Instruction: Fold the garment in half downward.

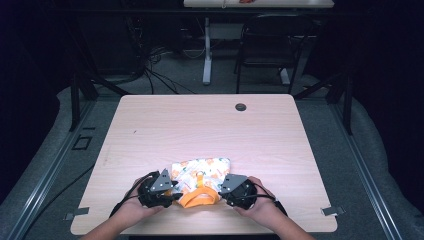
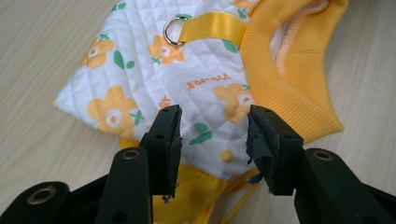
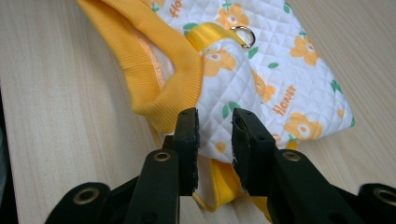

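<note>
Both gripper views: vest's [image 2: 154, 88] metal ring [image 2: 172, 29].

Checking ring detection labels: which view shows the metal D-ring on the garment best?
Left gripper view: the metal D-ring is large and sharp, lying on the quilted floral garment at the end of the yellow strap. The right gripper view shows it clearly too, slightly smaller. In the high view the ring is too small to make out.

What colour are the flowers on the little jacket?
Orange-yellow flowers with green leaves on the white quilted jacket; clearest in the left gripper view.

Both tools [image 1: 176, 196] [image 1: 218, 192] low, jaws parted
</note>
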A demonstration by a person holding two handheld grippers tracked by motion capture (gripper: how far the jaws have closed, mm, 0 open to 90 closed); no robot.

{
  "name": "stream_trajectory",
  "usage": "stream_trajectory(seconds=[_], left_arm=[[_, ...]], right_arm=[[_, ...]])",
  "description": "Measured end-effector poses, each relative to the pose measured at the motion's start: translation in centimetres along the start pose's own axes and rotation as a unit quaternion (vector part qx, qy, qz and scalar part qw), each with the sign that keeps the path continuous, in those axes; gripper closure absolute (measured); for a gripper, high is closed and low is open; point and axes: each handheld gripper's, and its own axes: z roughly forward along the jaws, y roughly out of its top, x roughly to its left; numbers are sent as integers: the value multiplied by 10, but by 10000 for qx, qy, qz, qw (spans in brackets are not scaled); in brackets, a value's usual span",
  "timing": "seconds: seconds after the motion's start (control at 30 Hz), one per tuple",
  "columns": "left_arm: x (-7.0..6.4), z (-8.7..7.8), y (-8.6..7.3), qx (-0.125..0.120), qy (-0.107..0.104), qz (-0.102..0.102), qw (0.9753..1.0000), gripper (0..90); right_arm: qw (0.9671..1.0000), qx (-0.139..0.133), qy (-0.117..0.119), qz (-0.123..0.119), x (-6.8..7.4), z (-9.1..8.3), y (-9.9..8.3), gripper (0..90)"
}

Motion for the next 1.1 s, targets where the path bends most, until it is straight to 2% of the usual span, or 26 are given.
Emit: stream_trajectory(seconds=[0.13, 0.17, 0.2, 0.33, 0.43, 0.47, 0.5, 0.53, 0.6, 0.63, 0.67, 0.73, 0.8, 0.9, 0.93, 1.0, 1.03, 1.1], left_arm=[[-1, -1, -3, -57, 18, -64, 10000, 536], [-1, -2, -5, -151, 41, -174, 9997, 533], [-1, -2, -5, -151, 41, -174, 9997, 531], [4, -13, -10, -384, 128, -500, 9979, 524], [8, -18, -13, -415, 216, -614, 9970, 524], [12, -24, -17, -479, 293, -745, 9956, 524], [12, -24, -17, -479, 293, -745, 9956, 524], [15, -29, -21, -530, 371, -863, 9942, 524], [18, -34, -25, -598, 445, -1004, 9922, 524], [18, -34, -25, -598, 445, -1004, 9922, 524], [22, -40, -30, -659, 533, -1140, 9899, 524], [25, -45, -34, -686, 588, -1252, 9880, 524], [28, -48, -38, -749, 664, -1397, 9851, 524], [32, -54, -44, -824, 763, -1490, 9824, 524], [32, -54, -44, -824, 763, -1490, 9824, 524], [36, -58, -50, -915, 844, -1644, 9785, 524], [36, -58, -50, -915, 844, -1644, 9785, 524], [39, -61, -57, -931, 942, -1764, 9754, 524]], right_arm=[[10000, 3, -12, 77, 0, 0, -4, 707], [10000, 28, -11, 66, 0, -1, -4, 706], [10000, 28, -11, 66, 0, -1, -4, 706], [9997, -85, -83, 202, -1, -8, -8, 698], [9994, -134, -110, 299, -1, -10, -10, 697], [9992, -125, -123, 360, -3, -12, -13, 693], [9992, -125, -123, 360, -3, -12, -13, 693], [9987, -148, -170, 455, -5, -14, -16, 690], [9985, -154, -196, 486, -8, -17, -19, 688], [9985, -154, -196, 486, -8, -17, -19, 688], [9976, -220, -237, 611, -10, -19, -22, 685], [9968, -246, -273, 707, -12, -22, -25, 684], [9958, -281, -323, 807, -14, -24, -28, 682], [9944, -291, -384, 936, -19, -27, -33, 679], [9938, -296, -401, 998, -20, -29, -35, 679], [9924, -346, -446, 1095, -22, -31, -38, 677], [9924, -346, -446, 1095, -22, -31, -38, 677], [9900, -378, -513, 1258, -27, -36, -42, 675]])
